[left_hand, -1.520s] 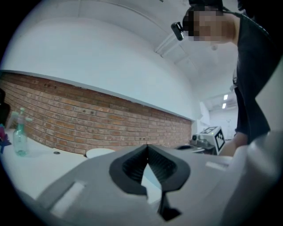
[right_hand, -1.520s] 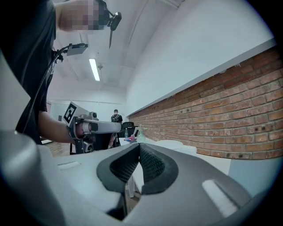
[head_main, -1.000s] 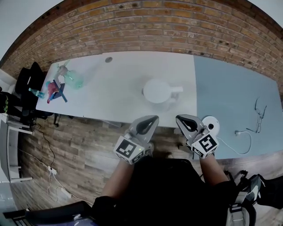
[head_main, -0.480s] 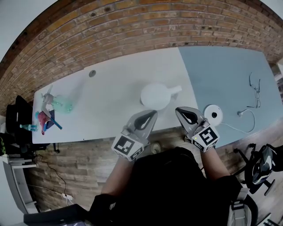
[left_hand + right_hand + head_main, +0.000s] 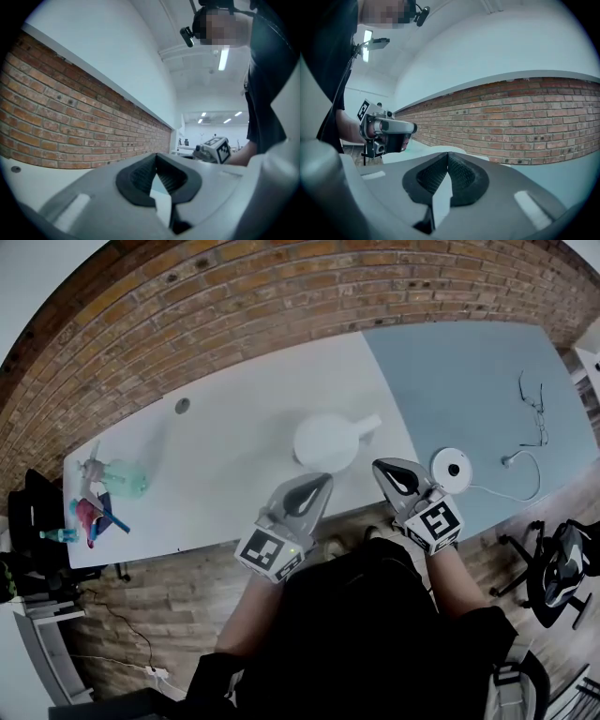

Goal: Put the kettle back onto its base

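Left gripper (image 5: 322, 484) and right gripper (image 5: 382, 468) hang at the table (image 5: 234, 460) edge, jaws pressed together, empty; kettle (image 5: 328, 442) stands just ahead, off its base (image 5: 454, 468)

The colourful clutter (image 5: 94, 514) at the table's (image 5: 234, 442) left end is too blurred to name. The kettle (image 5: 328, 442) shows only its top; its sides are hidden from above.

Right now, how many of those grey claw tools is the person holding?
2. The left gripper is at the edge of the table, just in front of the white kettle. The right gripper is beside it, nearer the round base. None seems hidden.
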`<state>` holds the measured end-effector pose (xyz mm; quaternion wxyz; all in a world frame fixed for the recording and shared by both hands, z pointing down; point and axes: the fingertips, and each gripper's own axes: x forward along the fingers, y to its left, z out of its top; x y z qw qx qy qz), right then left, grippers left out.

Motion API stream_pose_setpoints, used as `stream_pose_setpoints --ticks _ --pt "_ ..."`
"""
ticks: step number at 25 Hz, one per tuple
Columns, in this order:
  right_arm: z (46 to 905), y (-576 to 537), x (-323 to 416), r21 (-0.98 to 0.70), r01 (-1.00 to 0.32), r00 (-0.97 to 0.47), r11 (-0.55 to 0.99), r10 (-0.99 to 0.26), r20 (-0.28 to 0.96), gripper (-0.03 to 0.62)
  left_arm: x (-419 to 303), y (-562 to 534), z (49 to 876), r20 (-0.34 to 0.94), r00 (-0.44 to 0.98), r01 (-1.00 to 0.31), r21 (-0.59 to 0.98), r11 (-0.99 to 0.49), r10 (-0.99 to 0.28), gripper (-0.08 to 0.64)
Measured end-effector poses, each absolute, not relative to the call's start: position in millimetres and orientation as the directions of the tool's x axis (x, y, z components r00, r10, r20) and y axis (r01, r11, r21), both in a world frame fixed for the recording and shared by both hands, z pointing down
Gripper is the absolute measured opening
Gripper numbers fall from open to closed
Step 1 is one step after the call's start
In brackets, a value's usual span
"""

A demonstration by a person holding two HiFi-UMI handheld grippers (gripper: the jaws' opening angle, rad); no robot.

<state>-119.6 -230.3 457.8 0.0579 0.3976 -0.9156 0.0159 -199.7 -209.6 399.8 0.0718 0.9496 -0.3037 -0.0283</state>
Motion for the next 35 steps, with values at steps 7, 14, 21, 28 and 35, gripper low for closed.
stream_pose_setpoints --ticks 7,14,21,28,35 --pt "478 -245 -112 0.019 -0.748 -0.65 0.663 -0.738 0.179 0.005 -194 -211 402 0.002 0.808 -0.582 0.165 -0.796 -0.589 0.003" --pt "501 -264 -100 0.024 -0.758 -0.631 0.652 -0.741 0.231 0.048 -186 -219 403 0.009 0.798 -0.595 0.167 -0.786 -0.603 0.003" --pt "527 -287 -90 0.003 -0.761 -0.62 0.649 -0.728 0.292 0.154 -176 -225 401 0.018 0.783 -0.616 0.166 -0.77 -0.622 0.003" --pt "552 -316 -89 -0.027 -0.767 -0.612 0.641 -0.718 0.331 0.222 -169 -225 405 0.034 0.777 -0.625 0.165 -0.763 -0.629 0.003" --pt "571 -339 -102 -0.034 -0.763 -0.614 0.645 -0.708 0.349 0.222 -172 -225 404 0.05 0.761 -0.644 0.168 -0.746 -0.646 0.003"
